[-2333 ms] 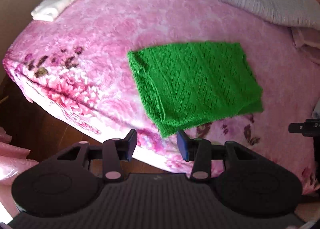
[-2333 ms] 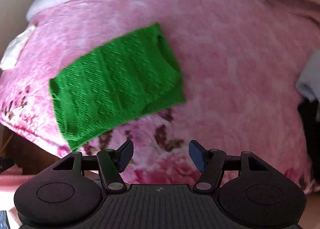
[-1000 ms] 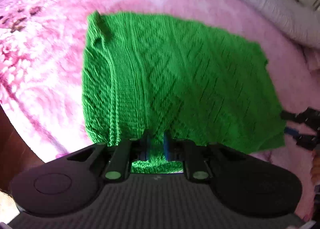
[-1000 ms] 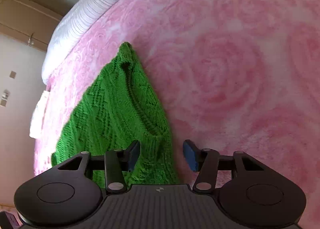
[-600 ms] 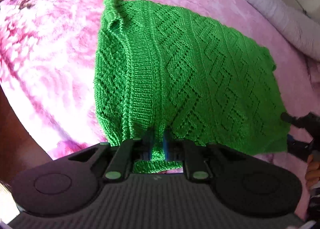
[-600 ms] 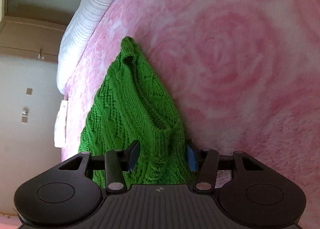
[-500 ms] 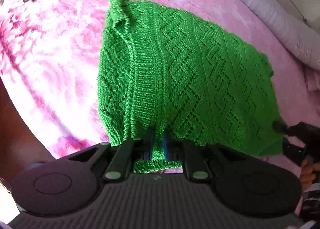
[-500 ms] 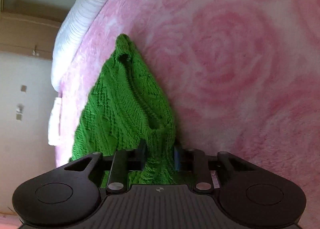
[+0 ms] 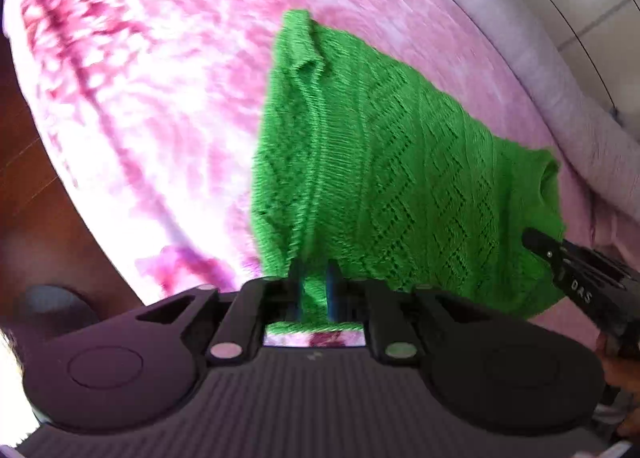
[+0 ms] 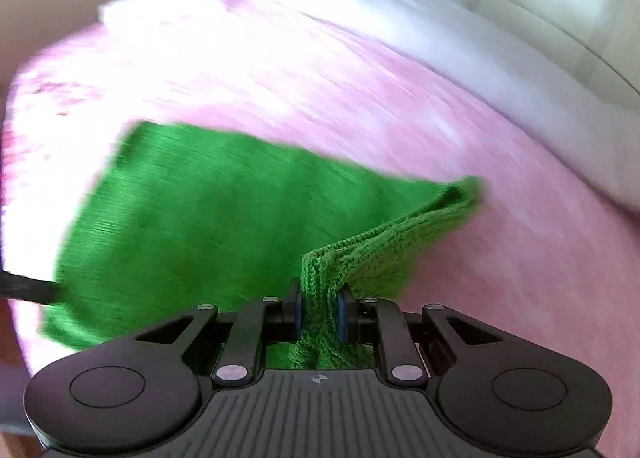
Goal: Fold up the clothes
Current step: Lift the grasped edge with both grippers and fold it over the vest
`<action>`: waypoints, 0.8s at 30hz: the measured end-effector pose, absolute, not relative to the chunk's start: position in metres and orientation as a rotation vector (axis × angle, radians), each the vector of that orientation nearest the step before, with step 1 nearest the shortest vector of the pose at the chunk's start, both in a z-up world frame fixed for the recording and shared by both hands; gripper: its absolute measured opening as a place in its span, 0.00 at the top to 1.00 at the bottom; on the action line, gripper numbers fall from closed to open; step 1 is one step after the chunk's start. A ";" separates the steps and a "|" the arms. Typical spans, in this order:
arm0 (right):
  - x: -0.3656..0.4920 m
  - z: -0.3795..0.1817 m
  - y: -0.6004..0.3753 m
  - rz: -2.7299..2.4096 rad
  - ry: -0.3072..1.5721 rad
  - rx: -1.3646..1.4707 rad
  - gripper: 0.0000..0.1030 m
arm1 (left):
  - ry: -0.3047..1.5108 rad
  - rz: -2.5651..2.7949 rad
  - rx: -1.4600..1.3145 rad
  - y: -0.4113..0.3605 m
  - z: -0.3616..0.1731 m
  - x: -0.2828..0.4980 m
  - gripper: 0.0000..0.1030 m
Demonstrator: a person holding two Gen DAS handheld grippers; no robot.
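Observation:
A folded green knit sweater [image 9: 400, 185] lies on a pink floral blanket [image 9: 160, 89]. My left gripper [image 9: 314, 290] is shut on the sweater's near edge at one corner. My right gripper [image 10: 319, 314] is shut on a bunched corner of the same sweater [image 10: 208, 225] and lifts that corner off the blanket. The right gripper also shows at the right edge of the left wrist view [image 9: 576, 278], at the sweater's other near corner. Both views are blurred by motion.
A grey-white ribbed quilt [image 9: 560, 69] lies along the far side of the bed [image 10: 460, 37]. The bed's edge and dark wooden floor [image 9: 36, 209] are at the left. A white cloth [image 10: 160, 5] lies at the far corner.
My right gripper has closed on the sweater's corner and raised it. Both grippers have swung with the sweater; the views have turned and blurred. The left gripper stays shut on its edge.

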State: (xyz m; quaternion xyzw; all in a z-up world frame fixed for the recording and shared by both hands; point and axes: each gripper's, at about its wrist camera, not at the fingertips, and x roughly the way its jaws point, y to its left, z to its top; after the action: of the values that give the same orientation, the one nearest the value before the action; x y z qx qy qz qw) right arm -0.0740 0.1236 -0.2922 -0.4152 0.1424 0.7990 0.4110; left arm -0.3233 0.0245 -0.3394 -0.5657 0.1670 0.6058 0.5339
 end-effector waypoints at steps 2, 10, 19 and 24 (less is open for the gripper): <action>-0.096 -0.291 0.107 2.120 0.323 -1.057 0.86 | 0.391 1.460 -1.363 0.017 -0.340 -0.330 0.88; -0.145 -0.343 0.087 2.291 0.352 -1.290 0.62 | 0.357 1.480 -1.398 -0.005 -0.341 -0.341 0.88; -0.098 -0.297 0.113 2.260 0.616 -1.192 0.51 | 0.325 1.485 -1.402 -0.001 -0.329 -0.343 0.88; -0.075 -0.306 0.167 1.871 0.755 -1.309 0.51 | 0.399 1.440 -1.406 0.027 -0.320 -0.334 0.84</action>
State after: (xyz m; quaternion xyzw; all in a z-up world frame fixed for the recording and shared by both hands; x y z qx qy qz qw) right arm -0.0750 0.1673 -0.3062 -0.5078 0.2928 0.7258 0.3600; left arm -0.3343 0.0268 -0.3199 -0.5859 0.1664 0.6002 0.5185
